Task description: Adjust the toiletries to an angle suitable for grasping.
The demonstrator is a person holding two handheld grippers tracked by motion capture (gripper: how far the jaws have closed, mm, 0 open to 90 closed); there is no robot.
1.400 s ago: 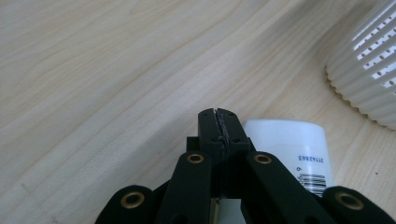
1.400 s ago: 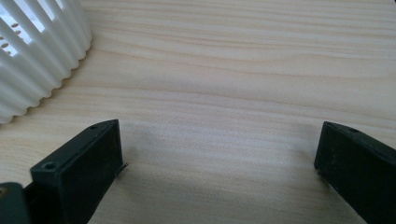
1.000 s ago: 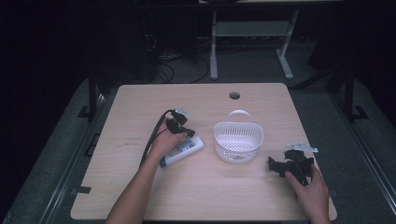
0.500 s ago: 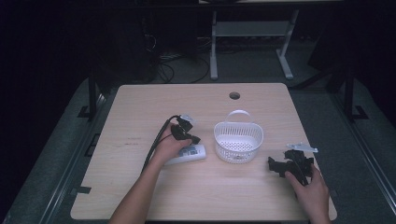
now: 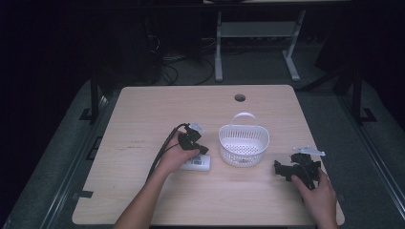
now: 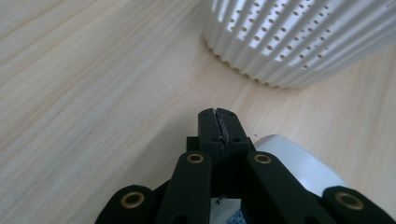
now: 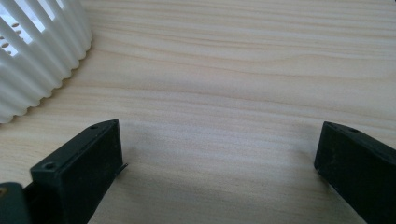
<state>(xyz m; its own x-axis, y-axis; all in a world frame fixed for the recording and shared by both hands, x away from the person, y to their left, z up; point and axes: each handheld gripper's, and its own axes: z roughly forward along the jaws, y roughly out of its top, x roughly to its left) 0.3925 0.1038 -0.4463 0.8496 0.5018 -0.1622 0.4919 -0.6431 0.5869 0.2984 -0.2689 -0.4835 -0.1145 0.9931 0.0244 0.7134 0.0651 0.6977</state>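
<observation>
- On the wooden table (image 5: pixel 143 119): a white basket (image 5: pixel 244 146) near the middle, round to oval, ribbed on the outside, dotted with small holes, with a looped handle at its far rim.
- Just left of the basket: a white bottle (image 5: pixel 196 164) lying on its side, with a label showing a bit of blue print; rounded white end seen in the left gripper view (image 6: pixel 299 163).
- Left gripper (image 5: pixel 200 148) held in the left hand (image 5: pixel 174 156), directly over the bottle, tips pointing toward the basket; black cable (image 5: pixel 162 150) trailing back along the forearm.
- In the left gripper view (image 6: pixel 218 126): jaws pressed together, tips meeting above the bare tabletop, nothing between them; bottle lying under and beside the jaws, possibly touching, hard to tell.
- Basket wall (image 6: pixel 303 42) close ahead of those closed tips, apart from them.
- Right gripper (image 5: pixel 282 170) held in the right hand (image 5: pixel 319 191) near the table's right front corner, well right of the basket.
- In the right gripper view (image 7: pixel 219 158): jaws spread wide, bare wood between them, basket edge (image 7: pixel 37 56) at upper left, not touching.
</observation>
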